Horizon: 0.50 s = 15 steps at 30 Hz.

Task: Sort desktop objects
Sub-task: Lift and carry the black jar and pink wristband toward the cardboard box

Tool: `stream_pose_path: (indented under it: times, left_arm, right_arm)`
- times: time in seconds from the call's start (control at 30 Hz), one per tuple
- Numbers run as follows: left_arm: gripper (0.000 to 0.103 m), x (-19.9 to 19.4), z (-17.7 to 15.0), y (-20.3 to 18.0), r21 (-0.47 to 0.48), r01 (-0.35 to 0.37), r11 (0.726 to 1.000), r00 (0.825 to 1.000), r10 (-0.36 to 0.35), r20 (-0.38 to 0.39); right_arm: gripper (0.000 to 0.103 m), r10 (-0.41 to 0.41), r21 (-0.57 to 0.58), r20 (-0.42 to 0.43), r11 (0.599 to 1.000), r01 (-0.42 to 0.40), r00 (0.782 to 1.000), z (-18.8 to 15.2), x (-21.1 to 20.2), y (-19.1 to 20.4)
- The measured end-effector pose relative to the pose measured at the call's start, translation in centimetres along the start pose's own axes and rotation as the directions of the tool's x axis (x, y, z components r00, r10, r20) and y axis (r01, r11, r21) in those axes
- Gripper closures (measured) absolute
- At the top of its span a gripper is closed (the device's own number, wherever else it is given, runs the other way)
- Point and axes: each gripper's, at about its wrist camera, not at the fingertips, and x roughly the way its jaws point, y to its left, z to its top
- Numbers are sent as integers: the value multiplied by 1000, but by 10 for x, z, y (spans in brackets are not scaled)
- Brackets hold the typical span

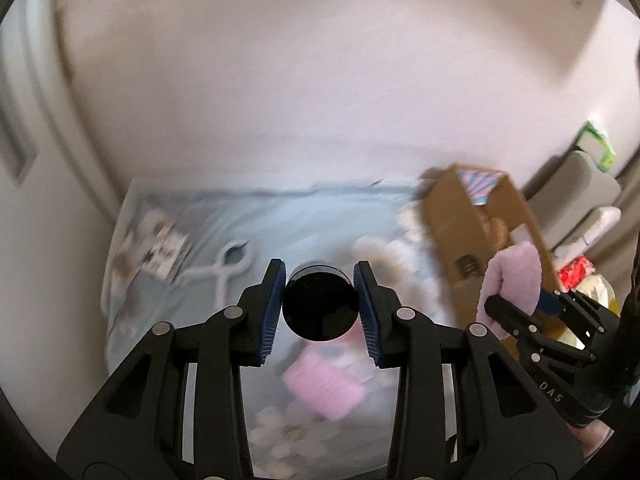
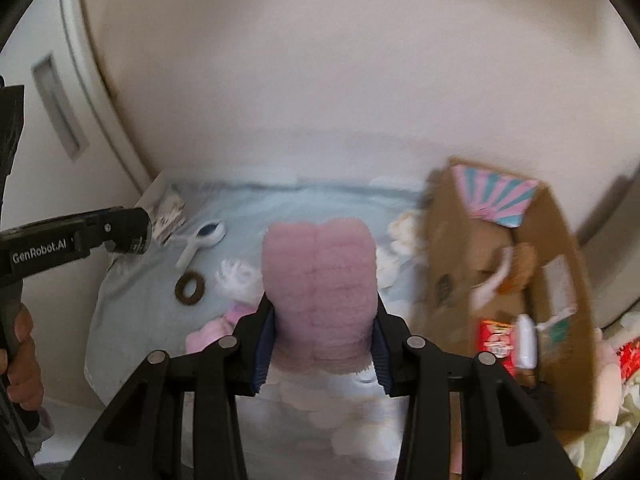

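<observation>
My left gripper (image 1: 320, 304) is shut on a black round jar (image 1: 320, 306), held above the light blue cloth (image 1: 280, 224). My right gripper (image 2: 322, 344) is shut on a fluffy pink folded cloth (image 2: 320, 280), raised above the blue cloth (image 2: 248, 208). The same pink cloth (image 1: 516, 280) and right gripper (image 1: 536, 312) show at the right of the left wrist view, beside the open cardboard box (image 1: 464, 232). The box (image 2: 452, 248) lies to the right and holds several small items.
On the blue cloth lie a white spoon (image 2: 200, 240), a dark ring (image 2: 189, 288), a white fluffy item (image 2: 236, 276) and another pink cloth (image 1: 324, 388). A paper card (image 1: 164, 252) lies at the far left. A white wall rises behind.
</observation>
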Motion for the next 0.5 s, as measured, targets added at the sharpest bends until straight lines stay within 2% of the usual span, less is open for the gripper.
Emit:
stream_pose_path:
  times: [0.2,0.5]
  left_arm:
    - [71,2,25,-74,125,74,989,997,-76,12]
    - [71,19,36,-173,261,155,953,987,-161,1]
  right_arm:
    - [64,-87,91,51,992,82,995,-5,-39,-48]
    - [64,-165,236,53,960,148,985,-28,-67,-109]
